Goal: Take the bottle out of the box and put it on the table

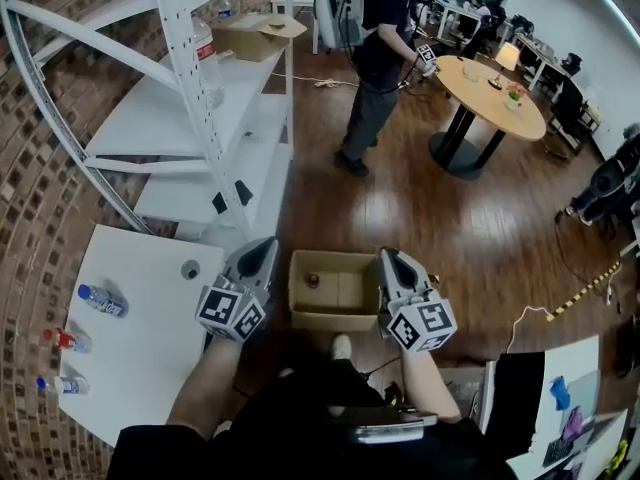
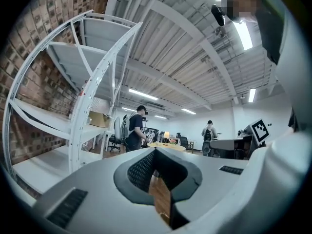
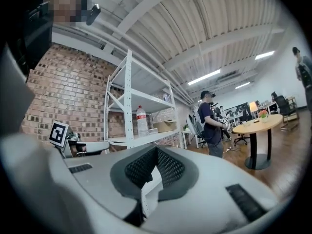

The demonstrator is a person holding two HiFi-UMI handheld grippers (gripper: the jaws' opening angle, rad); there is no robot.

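Dark wooden plank floor (image 1: 420,228) runs the length of the room. Against the brick wall stands a tall white metal shelving rack (image 1: 200,118). One of its shelves carries a brown carton (image 1: 255,36) and a big clear plastic water bottle (image 1: 205,53). Down at the left sits a white rectangular table (image 1: 150,368). Further off is a round wooden table on a black pedestal (image 1: 492,96), with a person in dark clothes (image 1: 375,58) standing beside it.

On the floor, right at the wearer's feet, is an open brown cardboard box (image 1: 330,320). The grey-white left gripper (image 1: 267,245) is just beside the box's left wall, and the matching right gripper (image 1: 388,256) is just beside its right wall. Both are outside the box. Each has its jaws pressed together with nothing between them.

Inside the box, toward its far left corner, is the small red-capped bottle (image 1: 313,280); only its top shows from above. Three small clear plastic bottles (image 1: 102,300) lie near the white table's left edge, well apart from the box.
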